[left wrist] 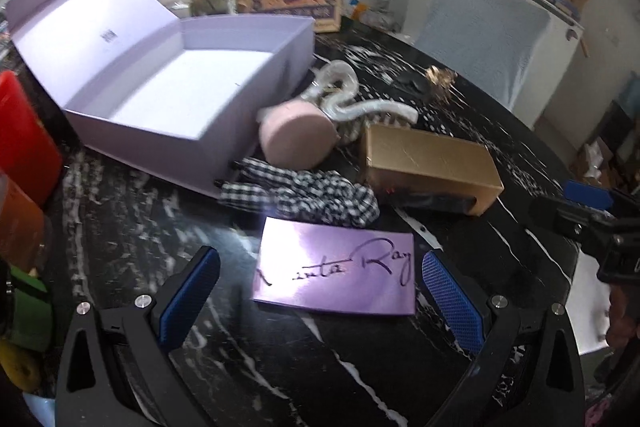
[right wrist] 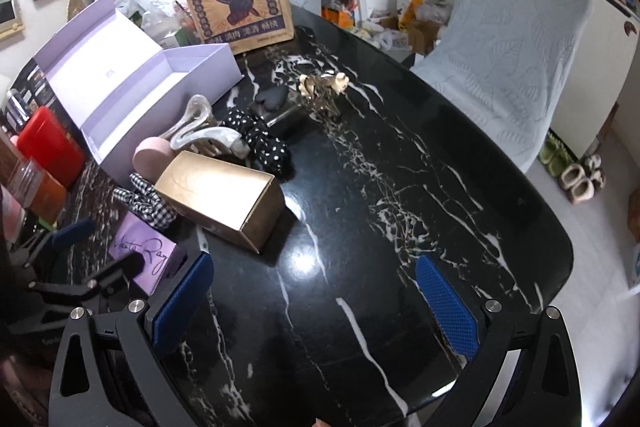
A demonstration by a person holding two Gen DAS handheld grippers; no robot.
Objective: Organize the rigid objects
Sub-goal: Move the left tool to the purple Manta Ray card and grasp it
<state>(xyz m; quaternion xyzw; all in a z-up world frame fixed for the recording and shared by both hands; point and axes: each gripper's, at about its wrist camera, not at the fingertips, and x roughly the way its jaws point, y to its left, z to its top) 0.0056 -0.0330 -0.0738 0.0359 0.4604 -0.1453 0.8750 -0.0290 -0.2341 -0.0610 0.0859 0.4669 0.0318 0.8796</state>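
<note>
We are holding our left gripper spread wide, gripping nothing, and the purple card box with handwriting across its lid is lying flat directly ahead of it, between the two blue pads and just beyond their tips. Its long axis is running crosswise to our fingers, from one pad toward the other, so we are judging that a straight advance would bring the pads down over its short ends. Beyond it, in the same line, a black-and-white gingham scrunchie is lying against the front corner of the open lavender gift box, which is sitting ahead and to the left with its lid tipped back. A pink round container, a pearly claw clip and a gold carton are crowding ahead and to the right. Our right gripper is likewise standing open and carrying nothing, hovering over bare black marble table; from there the purple box is lying off to its left, just past the left pad, so our left hand is clearly the nearer one, and we are judging it the one to take the box.
</note>
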